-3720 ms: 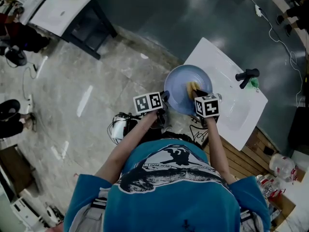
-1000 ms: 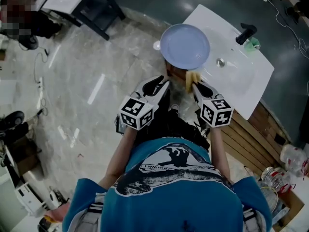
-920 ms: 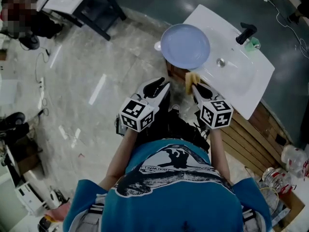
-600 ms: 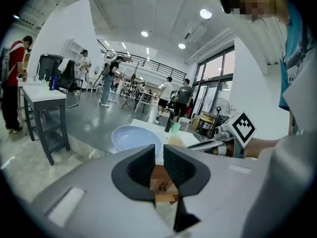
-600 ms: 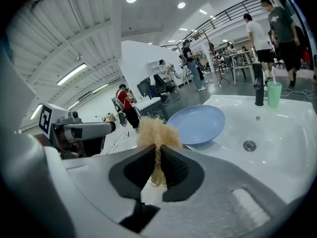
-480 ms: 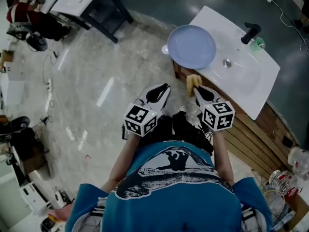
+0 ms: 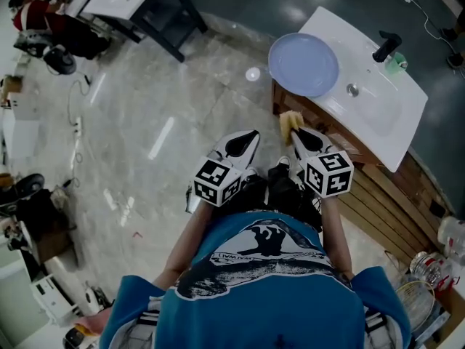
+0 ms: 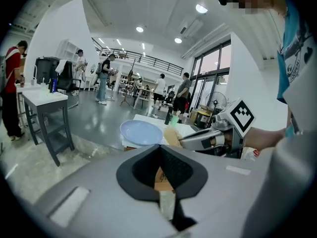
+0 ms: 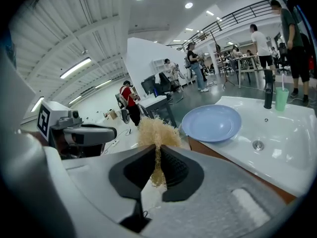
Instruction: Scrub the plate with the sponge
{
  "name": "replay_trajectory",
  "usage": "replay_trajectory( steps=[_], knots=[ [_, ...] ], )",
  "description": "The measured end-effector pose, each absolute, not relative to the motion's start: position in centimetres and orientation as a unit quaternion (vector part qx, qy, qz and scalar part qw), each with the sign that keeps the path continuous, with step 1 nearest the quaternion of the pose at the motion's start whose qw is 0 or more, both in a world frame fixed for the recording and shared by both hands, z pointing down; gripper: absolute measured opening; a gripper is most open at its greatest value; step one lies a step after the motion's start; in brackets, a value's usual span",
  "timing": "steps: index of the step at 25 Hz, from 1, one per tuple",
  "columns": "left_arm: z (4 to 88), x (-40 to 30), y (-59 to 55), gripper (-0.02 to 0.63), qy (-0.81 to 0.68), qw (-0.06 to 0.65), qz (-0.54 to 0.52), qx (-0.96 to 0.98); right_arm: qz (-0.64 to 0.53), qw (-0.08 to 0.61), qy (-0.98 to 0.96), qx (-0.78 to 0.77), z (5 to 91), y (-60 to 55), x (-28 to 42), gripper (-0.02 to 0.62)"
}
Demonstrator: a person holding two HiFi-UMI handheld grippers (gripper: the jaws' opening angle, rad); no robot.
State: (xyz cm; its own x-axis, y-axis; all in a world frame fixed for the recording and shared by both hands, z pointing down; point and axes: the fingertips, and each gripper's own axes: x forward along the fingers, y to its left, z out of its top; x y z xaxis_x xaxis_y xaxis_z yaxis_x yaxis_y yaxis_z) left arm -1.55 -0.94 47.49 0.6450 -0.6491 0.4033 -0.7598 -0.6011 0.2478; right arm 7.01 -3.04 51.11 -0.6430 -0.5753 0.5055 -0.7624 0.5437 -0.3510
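The pale blue plate [image 7: 303,65] lies flat on the left end of the white sink counter [image 7: 407,133], overhanging its edge a little. It also shows as the plate [image 8: 141,132] and the plate [image 9: 212,123] in the two gripper views. My right gripper [image 7: 293,131] is shut on the yellow fibrous sponge [image 7: 289,121], held short of the counter; the sponge [image 9: 156,133] bulges above the jaws. My left gripper [image 7: 250,134] hangs beside it over the floor, its jaws together with nothing between them. Both grippers are apart from the plate.
A black tap [image 7: 386,47] and a green cup [image 7: 396,64] stand at the back of the basin, with the drain [image 7: 352,89] in its middle. A wooden cabinet [image 7: 378,195] carries the counter. A dark-legged table [image 7: 156,9] stands far left. Several people stand in the hall behind.
Earlier both grippers were at the plate over the basin. The plate now rests on the counter end, both grippers have drawn back from it, and the left jaws have closed.
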Motion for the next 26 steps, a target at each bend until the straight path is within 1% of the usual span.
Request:
replay_trajectory(
  steps=[7,12,26],
  knots=[
    [47.1,-2.8,1.1,0.011,-0.386,0.193,0.135,0.892,0.267,0.184,-0.867,0.379,50.5,-0.9,4.5,0.028],
    [47.3,-3.6,2.1,0.011,-0.381,0.179,0.147,0.895,0.262,0.189,-0.867,0.380,50.4,-0.2,3.7,0.028],
    [45.9,-4.9,2.2,0.011,-0.385,0.168,0.125,0.899,0.245,0.199,-0.875,0.368,50.1,1.0,1.7,0.028]
  ],
)
